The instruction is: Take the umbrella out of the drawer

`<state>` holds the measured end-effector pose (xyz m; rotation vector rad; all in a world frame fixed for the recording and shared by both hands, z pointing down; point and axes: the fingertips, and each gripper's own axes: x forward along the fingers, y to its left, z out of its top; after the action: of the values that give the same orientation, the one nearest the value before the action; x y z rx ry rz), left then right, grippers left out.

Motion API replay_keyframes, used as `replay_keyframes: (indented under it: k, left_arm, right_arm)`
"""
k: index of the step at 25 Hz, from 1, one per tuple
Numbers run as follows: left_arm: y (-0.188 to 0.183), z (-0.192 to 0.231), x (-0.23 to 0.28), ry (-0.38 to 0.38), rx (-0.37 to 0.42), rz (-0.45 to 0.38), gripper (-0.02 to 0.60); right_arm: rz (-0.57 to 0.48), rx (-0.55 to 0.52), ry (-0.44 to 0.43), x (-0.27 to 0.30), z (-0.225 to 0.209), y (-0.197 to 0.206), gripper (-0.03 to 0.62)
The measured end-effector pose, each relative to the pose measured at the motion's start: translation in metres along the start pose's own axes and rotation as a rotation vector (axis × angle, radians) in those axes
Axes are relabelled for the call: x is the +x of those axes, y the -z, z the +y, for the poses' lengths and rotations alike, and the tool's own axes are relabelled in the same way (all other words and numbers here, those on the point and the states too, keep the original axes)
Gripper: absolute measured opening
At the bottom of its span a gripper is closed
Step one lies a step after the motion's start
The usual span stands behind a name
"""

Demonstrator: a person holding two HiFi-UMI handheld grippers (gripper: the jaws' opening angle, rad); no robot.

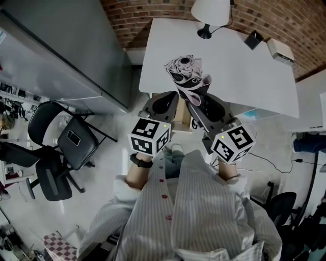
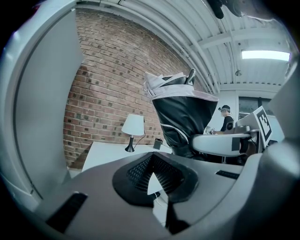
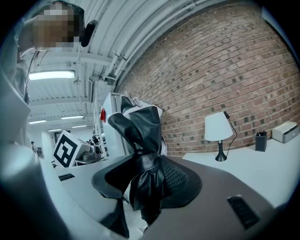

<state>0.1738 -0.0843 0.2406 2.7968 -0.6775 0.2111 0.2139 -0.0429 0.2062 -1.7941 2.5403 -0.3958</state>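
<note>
Right gripper view: your right gripper [image 3: 146, 180] fingers clamp the folded black umbrella [image 3: 138, 126] at its strapped waist, held upright by the white table's [image 1: 244, 66] near edge. Your left gripper [image 2: 154, 180] fingers are closed with nothing between them.

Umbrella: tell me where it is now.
In the head view's centre, the umbrella sits clamped in the right hand-held gripper, at the near edge of the white table.

I can't see the umbrella's [image 3: 136, 126] lower end, buried between right gripper [image 3: 145, 183] pads. Lamp [image 1: 210, 11] shade clipped at the top.
</note>
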Motion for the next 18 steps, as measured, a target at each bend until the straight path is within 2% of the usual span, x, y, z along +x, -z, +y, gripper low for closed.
replay_keyframes:
  k: [18]
  left_arm:
    - [-0.0018,0.0008,0.0026,0.006,0.007,0.002,0.009]
  right_arm:
    - [0.016,0.01,0.002,0.0044,-0.0031,0.0028,0.193]
